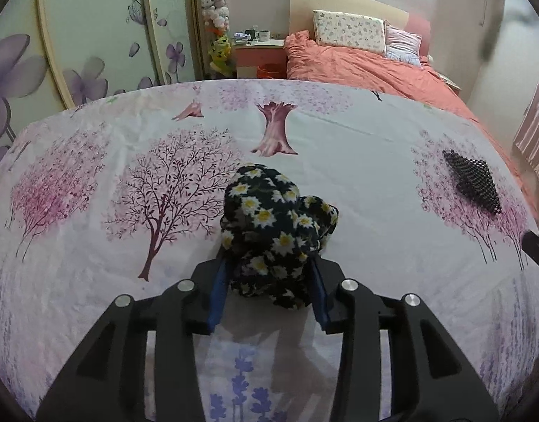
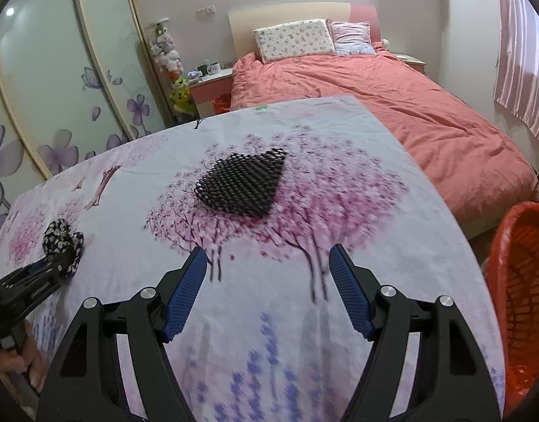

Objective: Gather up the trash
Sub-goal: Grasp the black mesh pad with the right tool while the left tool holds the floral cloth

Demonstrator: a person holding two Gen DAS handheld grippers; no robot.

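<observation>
A crumpled black cloth with white and yellow daisies point(image 1: 276, 225) lies on the table covered with a tree-print cloth point(image 1: 339, 161). My left gripper point(image 1: 269, 274) is shut on its near end; its blue pads press both sides. The cloth also shows in the right wrist view point(image 2: 62, 239), with the left gripper point(image 2: 63, 258) on it at far left. A black foam net point(image 2: 243, 184) lies flat further back on the table; it also shows in the left wrist view point(image 1: 475, 183). My right gripper point(image 2: 267, 256) is open and empty above the table, in front of the net.
An orange-red mesh bin with a red liner point(image 2: 519, 299) stands off the table's right edge. Behind the table are a bed with a salmon duvet point(image 2: 392, 105), a nightstand point(image 2: 213, 86) with mugs, stacked plush toys and floral wardrobe doors at left.
</observation>
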